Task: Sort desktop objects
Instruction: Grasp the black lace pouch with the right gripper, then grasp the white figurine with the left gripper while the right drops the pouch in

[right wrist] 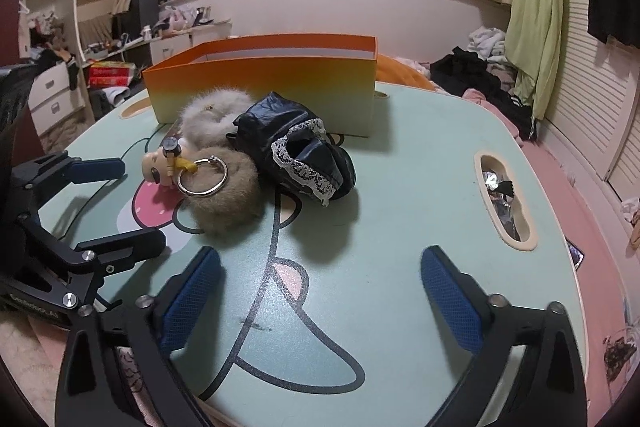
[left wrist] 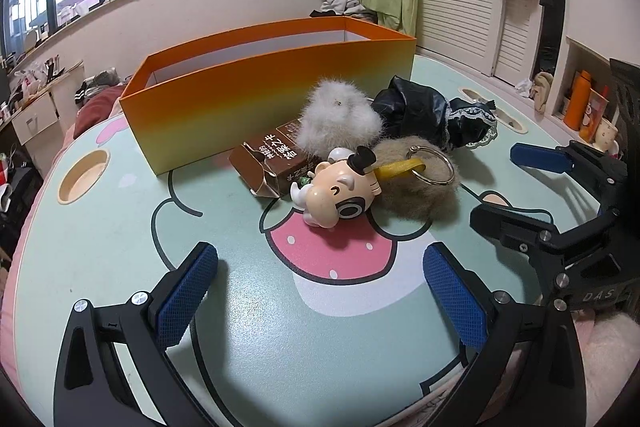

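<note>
An open orange box [left wrist: 256, 95] [right wrist: 280, 83] stands at the back of the table. In front of it lies a pile: a brown carton [left wrist: 272, 159], a white fluffy ball [left wrist: 340, 119] [right wrist: 208, 115], a brown fluffy ball [left wrist: 416, 187] [right wrist: 228, 195], a cartoon figure keychain [left wrist: 340, 195] [right wrist: 160, 163] with a metal ring [left wrist: 434, 163] [right wrist: 202, 175], and a black lace-trimmed cloth [left wrist: 432, 107] [right wrist: 296, 151]. My left gripper [left wrist: 320, 295] is open and empty in front of the pile. My right gripper [right wrist: 320, 299] is open and empty, right of the pile; it also shows in the left wrist view [left wrist: 516, 183].
The table [left wrist: 280, 327] [right wrist: 400, 187] has a mint cartoon print, a round cup hole [left wrist: 82, 177] at the left and an oblong slot [right wrist: 504, 199] at the right holding small items. Clothes and furniture surround the table.
</note>
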`<state>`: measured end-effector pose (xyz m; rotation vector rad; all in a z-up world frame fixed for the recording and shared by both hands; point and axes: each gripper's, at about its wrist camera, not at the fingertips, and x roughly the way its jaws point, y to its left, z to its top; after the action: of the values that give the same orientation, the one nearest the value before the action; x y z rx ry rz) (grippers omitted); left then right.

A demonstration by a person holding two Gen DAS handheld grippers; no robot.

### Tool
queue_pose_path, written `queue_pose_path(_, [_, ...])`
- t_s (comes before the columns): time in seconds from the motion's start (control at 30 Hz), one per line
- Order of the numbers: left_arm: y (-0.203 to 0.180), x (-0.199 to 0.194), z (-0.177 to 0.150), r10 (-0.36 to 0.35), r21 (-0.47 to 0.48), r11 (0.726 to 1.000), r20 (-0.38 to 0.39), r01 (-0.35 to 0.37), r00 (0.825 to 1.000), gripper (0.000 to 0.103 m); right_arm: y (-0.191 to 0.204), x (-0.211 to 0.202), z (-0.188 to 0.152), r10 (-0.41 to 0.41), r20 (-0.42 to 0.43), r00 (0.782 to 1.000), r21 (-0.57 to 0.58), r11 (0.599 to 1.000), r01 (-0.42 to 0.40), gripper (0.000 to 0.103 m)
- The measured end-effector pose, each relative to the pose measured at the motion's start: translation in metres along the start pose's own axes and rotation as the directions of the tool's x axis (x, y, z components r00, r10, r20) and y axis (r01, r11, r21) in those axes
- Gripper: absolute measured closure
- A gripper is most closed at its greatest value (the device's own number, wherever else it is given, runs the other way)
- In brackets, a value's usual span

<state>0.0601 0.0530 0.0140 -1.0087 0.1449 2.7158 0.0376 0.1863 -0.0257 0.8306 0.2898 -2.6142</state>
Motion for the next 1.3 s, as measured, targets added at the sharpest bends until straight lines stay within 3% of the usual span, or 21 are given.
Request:
queue_pose_path(0.27, [-0.001, 0.000, 0.000, 0.000, 0.001, 1.000, -0.001, 0.000, 1.000, 0.001, -0.010, -0.023, 0.016, 0.053, 0.116, 0.992, 0.043, 0.997, -0.058, 0.029])
queue_pose_path(0.37, [0.000, -0.001, 0.000, -0.001, 0.003, 1.000, 0.000, 0.001, 1.000, 0.001, -0.017, -0.017, 0.032, 0.107, 0.092, 0.990, 0.090, 0.989, -0.115, 0.035])
queue_pose_path(0.5, [0.000, -0.001, 0.000, -0.001, 0.003, 1.000, 0.000, 0.001, 1.000, 0.001, -0.020, -0.011, 0.053, 0.125, 0.085, 0.989, 0.117, 0.984, -0.134, 0.036])
queue_pose_path(0.67, [0.000, -0.002, 0.000, -0.003, 0.009, 1.000, 0.001, 0.003, 1.000, 0.001, -0.024, 0.027, 0.072, 0.204, -0.047, 0.978, 0.183, 0.964, -0.192, 0.036])
queue_pose_path(0.77, [-0.003, -0.005, 0.000, -0.009, 0.030, 1.000, 0.009, 0.009, 1.000, 0.001, -0.027, 0.046, 0.067, 0.263, -0.122, 0.957, 0.244, 0.943, -0.228, 0.064])
queue_pose_path(0.9, [-0.001, -0.015, 0.006, -0.040, 0.036, 0.999, 0.048, 0.038, 0.998, 0.001, -0.042, 0.029, 0.059, 0.307, -0.045, 0.951, 0.292, 0.914, -0.281, 0.071])
queue_pose_path(0.93, [0.000, -0.017, 0.009, -0.057, 0.029, 0.998, 0.050, 0.055, 0.997, 0.005, -0.047, 0.022, 0.057, 0.310, -0.015, 0.950, 0.297, 0.909, -0.292, 0.071])
queue_pose_path(1.03, [0.004, -0.014, 0.020, -0.072, 0.016, 0.997, 0.014, 0.071, 0.997, 0.046, -0.057, -0.003, 0.054, 0.274, 0.063, 0.960, 0.267, 0.922, -0.281, 0.071])
queue_pose_path(1.2, [0.002, -0.012, 0.033, -0.086, 0.027, 0.996, 0.017, 0.086, 0.996, 0.047, -0.060, -0.016, 0.054, 0.255, 0.087, 0.963, 0.255, 0.929, -0.269, 0.071])
queue_pose_path(1.3, [-0.005, -0.007, 0.039, -0.078, 0.059, 0.995, 0.008, 0.077, 0.997, 0.040, -0.058, -0.013, 0.055, 0.263, 0.081, 0.961, 0.251, 0.928, -0.275, 0.070])
